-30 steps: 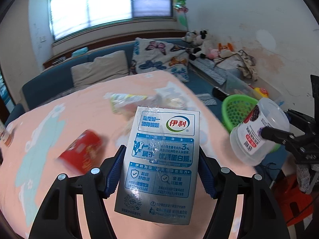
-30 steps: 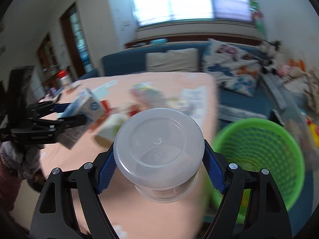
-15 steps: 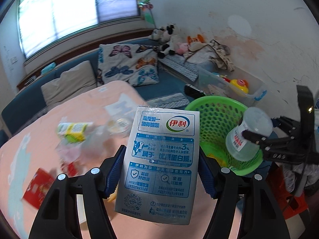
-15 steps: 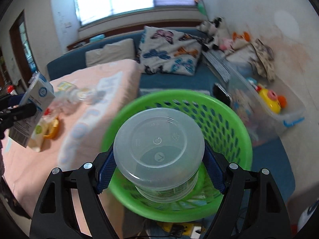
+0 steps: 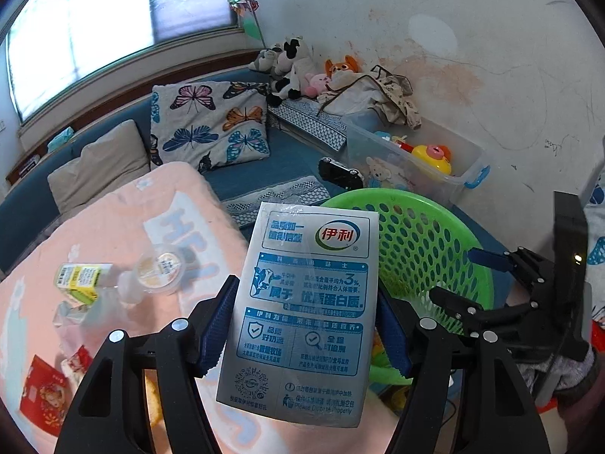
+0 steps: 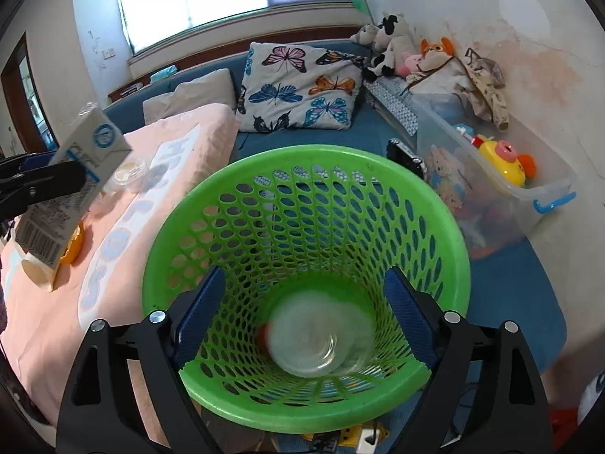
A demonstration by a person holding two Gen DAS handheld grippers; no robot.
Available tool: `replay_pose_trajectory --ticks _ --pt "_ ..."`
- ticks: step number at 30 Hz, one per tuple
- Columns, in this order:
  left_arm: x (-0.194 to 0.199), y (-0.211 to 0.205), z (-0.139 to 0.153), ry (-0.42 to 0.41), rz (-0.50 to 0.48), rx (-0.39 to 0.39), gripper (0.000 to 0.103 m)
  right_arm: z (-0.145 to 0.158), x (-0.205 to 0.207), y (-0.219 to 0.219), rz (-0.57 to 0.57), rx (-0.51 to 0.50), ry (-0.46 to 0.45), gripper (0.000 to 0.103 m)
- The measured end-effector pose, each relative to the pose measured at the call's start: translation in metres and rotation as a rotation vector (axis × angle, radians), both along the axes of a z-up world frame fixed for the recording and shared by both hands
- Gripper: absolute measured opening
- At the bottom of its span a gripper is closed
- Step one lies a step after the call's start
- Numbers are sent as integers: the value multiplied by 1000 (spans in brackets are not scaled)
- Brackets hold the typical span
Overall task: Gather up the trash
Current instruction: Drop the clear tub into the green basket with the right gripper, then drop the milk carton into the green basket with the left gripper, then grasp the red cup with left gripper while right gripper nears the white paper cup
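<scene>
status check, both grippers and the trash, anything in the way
Left gripper shut on milk carton, beside green basket. Right gripper jaws opening, nothing between; plastic cup blurred inside basket. Nothing in the way.

Basket (image 6: 302,227): bright green, perforated walls. Carton (image 5: 306,314): silver-grey, blue print, red-and-green logo. Table cover (image 5: 113,227): pale peach, light blue lettering. Far cushion (image 6: 302,87): white with multicoloured butterflies. Sofa (image 6: 264,143): dark blue. Gripper pads (image 6: 404,314): blue.
</scene>
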State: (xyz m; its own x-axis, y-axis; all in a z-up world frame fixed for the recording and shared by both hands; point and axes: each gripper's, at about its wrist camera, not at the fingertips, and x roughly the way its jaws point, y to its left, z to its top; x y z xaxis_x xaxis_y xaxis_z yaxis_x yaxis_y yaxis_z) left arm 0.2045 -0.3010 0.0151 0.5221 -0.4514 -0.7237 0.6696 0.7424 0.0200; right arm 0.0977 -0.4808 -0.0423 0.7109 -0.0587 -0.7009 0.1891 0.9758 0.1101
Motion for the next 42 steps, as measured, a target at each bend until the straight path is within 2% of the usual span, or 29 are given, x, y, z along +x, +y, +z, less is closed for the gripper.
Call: replay_pose_trajectory --ticks 14,16,24,32,42 --pt "3 -34 -19 70 -22 -13 68 16 -19 6 11 -35 -41 85" --pt "3 -35 -19 73 -24 -20 74 16 -22 6 10 -38 -42 85" --pt "-5 -25 -13 67 -32 -36 76 21 -27 8 4 -39 -51 85" --pt "-13 28 5 16 33 -57 76 38 -28 38 66 -36 -86 85" --pt "-6 135 24 -49 233 -64 76 59 -20 107 219 -5 -117 85"
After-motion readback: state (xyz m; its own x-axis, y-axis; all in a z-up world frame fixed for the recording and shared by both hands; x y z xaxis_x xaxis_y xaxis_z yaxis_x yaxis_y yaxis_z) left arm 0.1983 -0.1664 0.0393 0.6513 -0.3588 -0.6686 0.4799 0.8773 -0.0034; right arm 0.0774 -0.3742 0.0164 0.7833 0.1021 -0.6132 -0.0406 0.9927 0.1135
